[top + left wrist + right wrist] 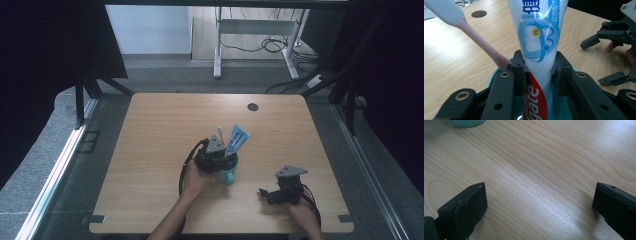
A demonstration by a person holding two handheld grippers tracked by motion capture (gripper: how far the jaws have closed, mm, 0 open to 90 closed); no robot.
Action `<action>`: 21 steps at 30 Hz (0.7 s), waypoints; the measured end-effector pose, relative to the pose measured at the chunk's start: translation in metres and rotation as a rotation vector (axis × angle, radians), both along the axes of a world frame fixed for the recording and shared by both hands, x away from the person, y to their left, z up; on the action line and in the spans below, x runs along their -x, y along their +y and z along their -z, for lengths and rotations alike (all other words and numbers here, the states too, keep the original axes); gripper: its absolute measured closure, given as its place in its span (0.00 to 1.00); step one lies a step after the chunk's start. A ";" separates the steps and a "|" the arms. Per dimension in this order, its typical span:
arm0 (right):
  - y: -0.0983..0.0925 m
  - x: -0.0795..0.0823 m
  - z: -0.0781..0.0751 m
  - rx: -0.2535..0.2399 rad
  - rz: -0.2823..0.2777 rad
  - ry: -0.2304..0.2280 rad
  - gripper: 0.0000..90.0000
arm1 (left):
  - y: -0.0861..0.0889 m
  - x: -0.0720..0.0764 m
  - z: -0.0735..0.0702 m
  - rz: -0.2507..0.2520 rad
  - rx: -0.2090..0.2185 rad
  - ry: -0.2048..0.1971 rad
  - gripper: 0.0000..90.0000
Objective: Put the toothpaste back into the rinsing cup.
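Teal plastic forms the one cup standing near the middle of the light wood bench, and two things stand in it: a single toothpaste tube, white and blue with a red band low down, and a single toothbrush with a pale pink neck and a white head. In the left gripper view the toothbrush leans away to the left of the tube, its lower end going into the cup just beside the left finger.

The left gripper sits over the cup's mouth with its fingers narrowed onto the toothpaste tube, pressing it from both sides just above the rim. The tube rises nearly upright between them.

The right gripper rests low over bare bench, well apart from the cup toward the person's right, held in a hand. In the right gripper view its fingers stand wide with nothing between them but wood grain, and the cup's base shows at the top edge.

One round dark grommet hole lies near the bench's far edge. Beyond the bench, on the floor, stand a white desk frame and a tangle of cables.
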State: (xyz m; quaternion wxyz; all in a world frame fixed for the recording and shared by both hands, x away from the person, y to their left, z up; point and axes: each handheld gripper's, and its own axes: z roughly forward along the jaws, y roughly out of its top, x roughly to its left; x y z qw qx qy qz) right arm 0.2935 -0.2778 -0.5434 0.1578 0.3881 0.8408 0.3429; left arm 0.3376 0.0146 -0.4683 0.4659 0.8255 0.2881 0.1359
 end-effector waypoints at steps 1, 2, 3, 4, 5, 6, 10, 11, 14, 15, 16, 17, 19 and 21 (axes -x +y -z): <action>0.000 0.000 0.000 0.000 0.000 0.000 0.00 | 0.000 0.000 0.000 0.001 -0.006 0.001 0.75; 0.000 0.000 0.000 0.000 0.000 0.000 0.00 | 0.000 0.000 0.000 0.002 -0.006 0.004 0.74; 0.000 0.000 0.000 0.000 0.000 0.001 0.00 | 0.000 0.000 -0.001 0.001 -0.009 0.005 0.74; 0.000 0.000 0.000 0.000 0.000 0.001 0.00 | -0.001 0.000 -0.001 0.001 -0.011 0.007 0.74; 0.000 0.000 0.000 0.000 0.000 0.001 0.00 | -0.001 0.000 -0.002 0.001 -0.013 0.007 0.73; 0.000 0.000 0.000 0.000 0.000 0.001 0.00 | 0.000 0.000 -0.002 -0.002 -0.011 0.007 0.72; 0.000 0.000 0.000 0.000 0.000 0.001 0.00 | 0.002 0.001 -0.007 -0.008 -0.002 0.002 0.64; 0.000 0.000 0.000 0.000 0.000 0.001 0.00 | 0.003 0.001 -0.007 -0.010 -0.005 -0.001 0.62; 0.000 0.000 0.000 0.000 0.000 0.001 0.00 | 0.004 0.002 -0.008 -0.012 -0.018 -0.008 0.56; 0.000 0.000 0.000 0.000 0.000 0.001 0.00 | 0.004 0.002 -0.009 -0.011 -0.022 -0.008 0.54; 0.000 0.000 0.000 0.000 0.000 0.001 0.00 | 0.005 0.003 -0.009 -0.009 -0.023 -0.006 0.52; 0.000 0.000 0.000 0.000 0.000 0.001 0.00 | 0.005 0.003 -0.009 -0.008 -0.024 -0.001 0.48; 0.000 0.000 0.000 0.000 0.000 0.001 0.00 | 0.005 0.004 -0.010 -0.002 -0.030 0.001 0.42; 0.000 0.000 0.000 0.000 0.000 0.001 0.00 | 0.004 0.005 -0.011 0.000 -0.048 0.001 0.36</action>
